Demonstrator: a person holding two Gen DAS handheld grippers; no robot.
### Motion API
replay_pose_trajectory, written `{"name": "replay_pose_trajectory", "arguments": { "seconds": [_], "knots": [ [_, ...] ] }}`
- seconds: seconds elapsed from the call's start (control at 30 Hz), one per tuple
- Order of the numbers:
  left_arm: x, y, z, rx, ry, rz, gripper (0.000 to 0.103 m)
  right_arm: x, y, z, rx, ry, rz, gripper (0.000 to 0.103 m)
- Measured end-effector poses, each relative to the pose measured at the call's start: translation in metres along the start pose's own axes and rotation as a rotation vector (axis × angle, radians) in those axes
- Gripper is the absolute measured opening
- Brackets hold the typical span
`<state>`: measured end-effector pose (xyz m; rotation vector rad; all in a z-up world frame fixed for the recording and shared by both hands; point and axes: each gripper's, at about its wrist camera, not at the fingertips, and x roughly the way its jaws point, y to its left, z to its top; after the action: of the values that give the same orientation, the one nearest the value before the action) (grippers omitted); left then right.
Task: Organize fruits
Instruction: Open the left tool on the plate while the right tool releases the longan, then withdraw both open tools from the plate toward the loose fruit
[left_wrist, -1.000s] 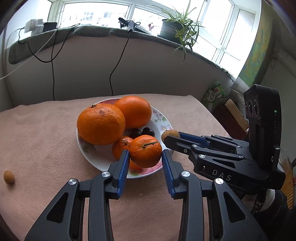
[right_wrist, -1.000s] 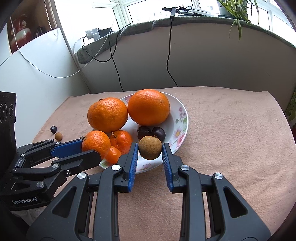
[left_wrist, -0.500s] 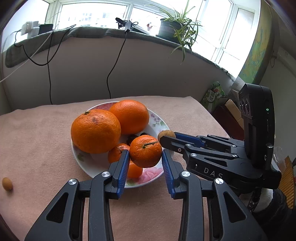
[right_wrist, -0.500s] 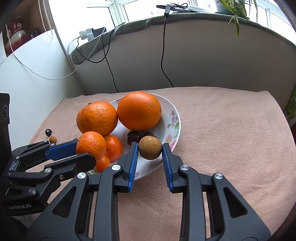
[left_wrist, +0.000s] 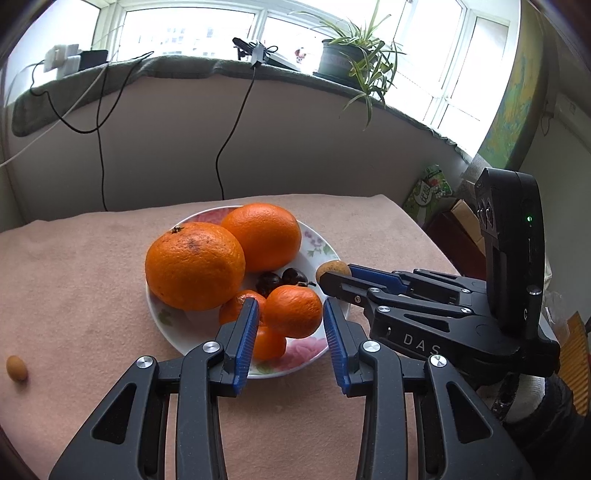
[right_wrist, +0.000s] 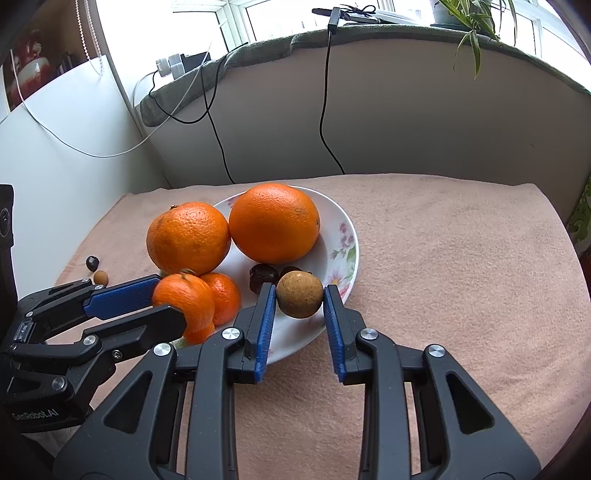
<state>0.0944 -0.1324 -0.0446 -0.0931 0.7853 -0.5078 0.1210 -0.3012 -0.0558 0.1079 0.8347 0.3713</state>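
A flowered white plate (left_wrist: 325, 254) (right_wrist: 347, 236) holds two large oranges (left_wrist: 195, 265) (right_wrist: 274, 223), small mandarins and dark cherries (left_wrist: 280, 278). My left gripper (left_wrist: 291, 314) is shut on a small mandarin (left_wrist: 293, 311), held over the plate's near rim; it shows in the right wrist view (right_wrist: 184, 301) too. My right gripper (right_wrist: 300, 300) is shut on a brown longan (right_wrist: 300, 298), over the plate's right side; the longan shows in the left wrist view (left_wrist: 332, 268).
The plate sits on a pink cloth-covered table (right_wrist: 461, 258). A loose longan (left_wrist: 16, 367) (right_wrist: 100, 277) and a dark cherry (right_wrist: 92, 262) lie at the table's left. Cables hang from the windowsill behind. Boxes (left_wrist: 465, 225) stand past the right edge.
Both grippers have shifted slightly over the plate while still holding their fruits. The plate sits a little farther right in both views.
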Motion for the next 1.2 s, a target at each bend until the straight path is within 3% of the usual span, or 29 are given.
{"name": "replay_pose_trajectory", "arguments": {
  "seconds": [0.2,0.27,0.33,0.4,0.47,0.53,0.6,0.8,0.9,1.2],
  "knots": [
    [-0.006,0.001,0.001,0.007,-0.016,0.01,0.035,-0.002,-0.002,0.0,0.01,-0.007,-0.01,0.029],
    [-0.008,0.001,0.0,0.007,-0.019,0.01,0.035,-0.004,-0.002,0.0,0.015,-0.013,-0.017,0.042],
    [-0.01,0.002,0.0,0.008,-0.023,0.013,0.042,-0.008,-0.002,0.0,0.02,-0.029,-0.027,0.062],
    [-0.012,0.002,-0.001,0.007,-0.027,0.015,0.046,-0.013,-0.002,0.0,0.03,-0.044,-0.039,0.072],
    [-0.014,0.003,-0.002,0.005,-0.031,0.017,0.046,-0.016,-0.002,0.001,0.036,-0.052,-0.042,0.073],
    [-0.018,0.003,-0.003,0.003,-0.038,0.02,0.062,-0.019,-0.001,0.001,0.037,-0.054,-0.044,0.073],
    [-0.022,0.003,-0.003,0.003,-0.048,0.024,0.068,-0.021,0.0,0.0,0.035,-0.053,-0.046,0.073],
    [-0.032,0.005,-0.006,0.008,-0.063,0.053,0.072,-0.025,0.005,-0.003,0.046,-0.05,-0.034,0.075],
    [-0.037,0.007,-0.008,0.008,-0.068,0.067,0.072,-0.029,0.01,-0.004,0.047,-0.064,-0.028,0.087],
    [-0.052,0.022,-0.016,-0.014,-0.078,0.099,0.072,-0.035,0.03,-0.005,0.024,-0.067,-0.006,0.087]
  ]
}}
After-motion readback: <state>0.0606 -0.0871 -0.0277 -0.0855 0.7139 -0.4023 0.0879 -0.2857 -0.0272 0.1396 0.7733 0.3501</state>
